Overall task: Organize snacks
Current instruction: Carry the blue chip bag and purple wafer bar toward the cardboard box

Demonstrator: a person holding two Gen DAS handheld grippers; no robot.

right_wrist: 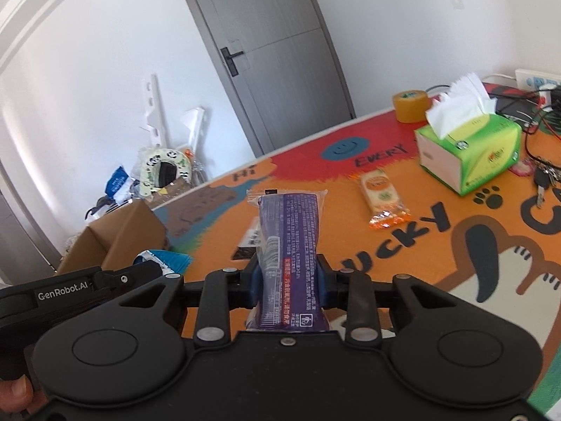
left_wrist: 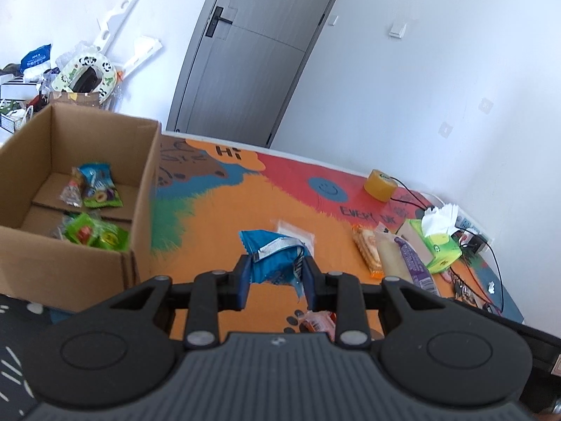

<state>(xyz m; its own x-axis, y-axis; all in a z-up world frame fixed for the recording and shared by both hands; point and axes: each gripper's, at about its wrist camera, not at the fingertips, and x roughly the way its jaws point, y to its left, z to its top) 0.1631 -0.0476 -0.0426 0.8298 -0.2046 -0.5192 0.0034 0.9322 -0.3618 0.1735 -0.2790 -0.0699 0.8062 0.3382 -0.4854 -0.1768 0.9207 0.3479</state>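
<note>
My left gripper is shut on a crumpled blue snack packet, held above the colourful mat. To its left stands an open cardboard box with several green and mixed snack packets inside. My right gripper is shut on a long purple-wrapped bread packet, which points away from me over the mat. The same purple packet shows at the right of the left wrist view. An orange cracker packet lies flat on the mat beyond it. The box sits at the far left.
A green tissue box, a yellow tape roll, keys and cables crowd the table's right end. A clear packet and a small red packet lie on the mat. Clutter sits beside the grey door.
</note>
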